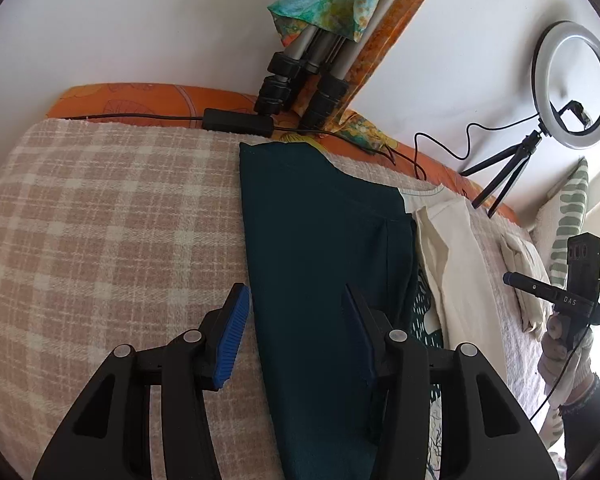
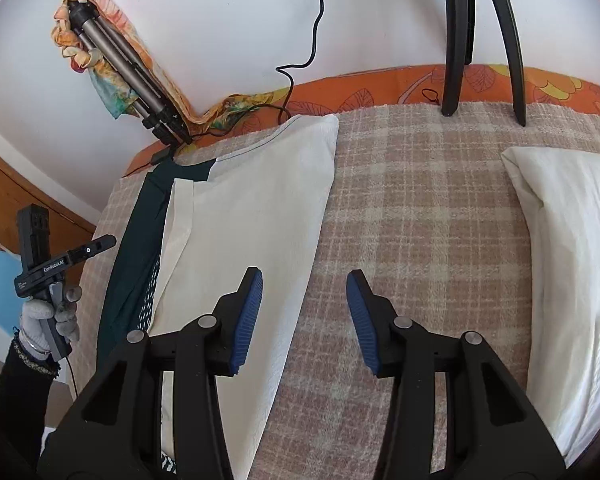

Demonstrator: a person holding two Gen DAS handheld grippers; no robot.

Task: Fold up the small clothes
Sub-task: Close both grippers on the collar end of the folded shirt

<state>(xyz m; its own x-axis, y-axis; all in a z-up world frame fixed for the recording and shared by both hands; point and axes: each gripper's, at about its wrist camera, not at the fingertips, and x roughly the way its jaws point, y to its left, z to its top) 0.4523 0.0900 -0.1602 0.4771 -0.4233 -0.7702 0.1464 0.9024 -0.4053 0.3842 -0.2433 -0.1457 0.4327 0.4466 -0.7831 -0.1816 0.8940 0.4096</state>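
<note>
A dark teal garment (image 1: 320, 264) lies flat on the pink checked blanket (image 1: 100, 240), with a cream garment (image 1: 456, 264) beside it on the right. My left gripper (image 1: 296, 300) is open and empty, its jaws straddling the teal garment's left edge. In the right wrist view the cream garment (image 2: 252, 216) lies folded lengthwise, the teal one (image 2: 136, 240) at its left. My right gripper (image 2: 304, 284) is open and empty over the cream garment's right edge. Another white garment (image 2: 572, 264) lies at the right.
A folded tripod (image 1: 308, 76) wrapped in patterned cloth leans on the wall at the back, with a black cable box (image 1: 238, 122). A ring light (image 1: 572, 84) on a small tripod stands at the back right. An orange sheet (image 2: 380, 88) edges the bed.
</note>
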